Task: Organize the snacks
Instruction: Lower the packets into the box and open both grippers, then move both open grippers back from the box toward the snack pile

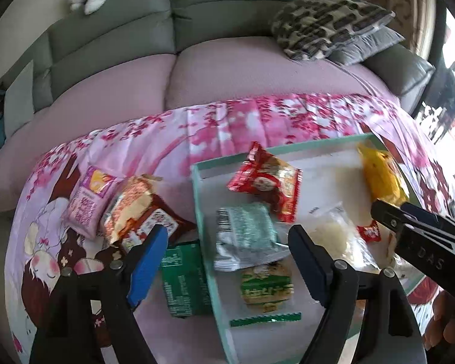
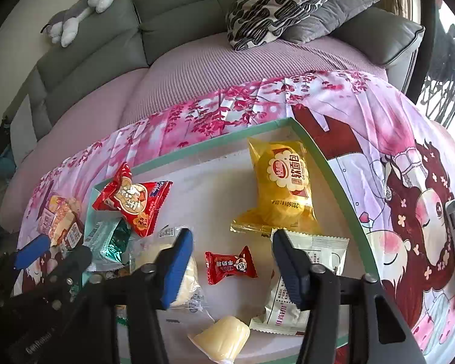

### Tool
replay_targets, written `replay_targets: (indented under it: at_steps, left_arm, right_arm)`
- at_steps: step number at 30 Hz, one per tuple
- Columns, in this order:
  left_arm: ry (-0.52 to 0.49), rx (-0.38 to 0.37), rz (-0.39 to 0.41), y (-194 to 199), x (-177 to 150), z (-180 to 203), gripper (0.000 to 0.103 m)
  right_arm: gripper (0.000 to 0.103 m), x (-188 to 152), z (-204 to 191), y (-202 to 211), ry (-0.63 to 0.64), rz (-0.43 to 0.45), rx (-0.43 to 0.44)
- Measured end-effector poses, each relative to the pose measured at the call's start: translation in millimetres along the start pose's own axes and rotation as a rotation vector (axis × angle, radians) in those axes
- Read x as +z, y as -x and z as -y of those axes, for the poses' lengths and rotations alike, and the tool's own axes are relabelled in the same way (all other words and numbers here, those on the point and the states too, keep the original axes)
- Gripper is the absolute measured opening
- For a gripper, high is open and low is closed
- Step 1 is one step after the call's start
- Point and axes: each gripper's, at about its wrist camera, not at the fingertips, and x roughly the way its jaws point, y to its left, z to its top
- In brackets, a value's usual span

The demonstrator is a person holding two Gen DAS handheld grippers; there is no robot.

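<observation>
Both tools gape, nothing gripped. Right tool (image 2: 232, 268) straddles small red candy (image 2: 230, 264) lying in tray (image 2: 333, 170). Left tool (image 1: 227, 254) over tray's left rim; pink pack (image 1: 86, 203), green pack (image 1: 182, 279) wait outside on cloth (image 1: 227, 124), likely next.

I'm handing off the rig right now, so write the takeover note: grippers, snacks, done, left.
Left gripper: open, empty, over the tray's left edge.
Right gripper: open, empty, small red candy lying between its fingers.
Done: red packet, yellow bread pack, silver-green packet and others are in the tray.
Left: pink packet, orange-brown packet and green packet remain on the cloth.
</observation>
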Motion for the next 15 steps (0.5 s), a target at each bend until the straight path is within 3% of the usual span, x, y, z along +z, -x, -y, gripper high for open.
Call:
replay_targets:
  at_steps: [3, 5, 6, 15]
  left_arm:
    - [0.054, 0.033, 0.010, 1.2, -0.5, -13.0, 0.083]
    - [0.096, 0.064, 0.019, 1.3, -1.1, -22.7, 0.100]
    - [0.115, 0.076, 0.024, 1.2, -1.7, -27.5, 0.101]
    - [0.252, 0.157, 0.024, -1.9, -7.8, -67.5, 0.101]
  right_arm:
    - [0.063, 0.0, -2.0, -0.7, 0.005, -0.002, 0.002]
    - [0.066, -0.1, -3.0, -1.5, 0.011, -0.005, 0.003]
    - [0.066, -0.3, -3.7, -1.8, 0.013, -0.007, 0.004]
    - [0.079, -1.4, -7.2, -3.1, 0.022, -0.011, 0.004]
